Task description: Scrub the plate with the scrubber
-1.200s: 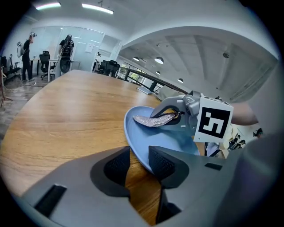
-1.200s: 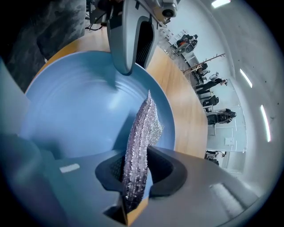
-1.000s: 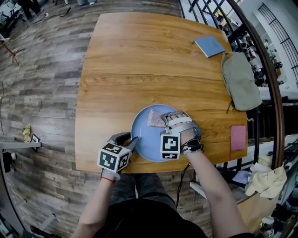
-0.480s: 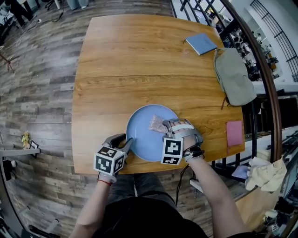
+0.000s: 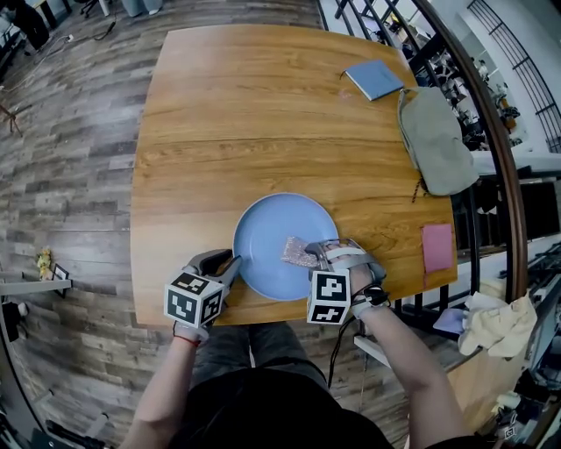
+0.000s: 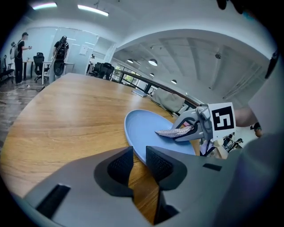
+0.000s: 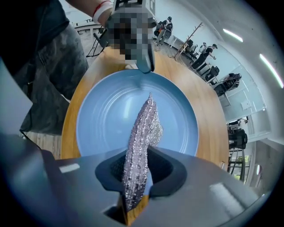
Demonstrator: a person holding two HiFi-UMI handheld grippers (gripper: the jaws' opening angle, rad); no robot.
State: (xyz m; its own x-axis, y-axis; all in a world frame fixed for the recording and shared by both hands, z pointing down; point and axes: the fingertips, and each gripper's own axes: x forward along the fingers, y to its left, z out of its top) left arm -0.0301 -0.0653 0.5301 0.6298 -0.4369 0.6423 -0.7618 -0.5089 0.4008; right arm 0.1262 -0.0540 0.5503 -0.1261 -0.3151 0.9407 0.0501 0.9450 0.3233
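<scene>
A: What is the plate like, and where is it found?

B: A round, smooth, pale blue plate [image 5: 263, 230] with a shallow raised rim is set near the front edge of the table [image 5: 263, 105]. A silvery, glittering mesh scrubber [image 5: 296, 253], limp and coarse, is laid on it just right of the middle.

A: How is the scrubber held?

B: It is clamped between the ribbed dark pads of the right gripper [image 7: 135, 173], with its free end resting on the plate. The left gripper [image 6: 140, 162] is placed at the plate's left rim. Its jaws have just been closing and are narrowly apart; bare wood is seen through the gap, and the rim lies at their tips, not pressed by the pads.

A: And the surroundings?

B: The tabletop is of warm, grained wood with rounded corners. A flat blue square [image 5: 373, 79], a grey-green bag [image 5: 431, 140] and a pink rectangle [image 5: 436, 248] are ranged along its right side, well apart from the plate. Grey-brown floor planks [image 5: 70, 175] are seen at the left, and ceiling strip lights [image 6: 93, 9] overhead.

A: What has changed?

B: The scrubber has been drawn from the plate's far half toward the middle — the left gripper has been kept where it was.
</scene>
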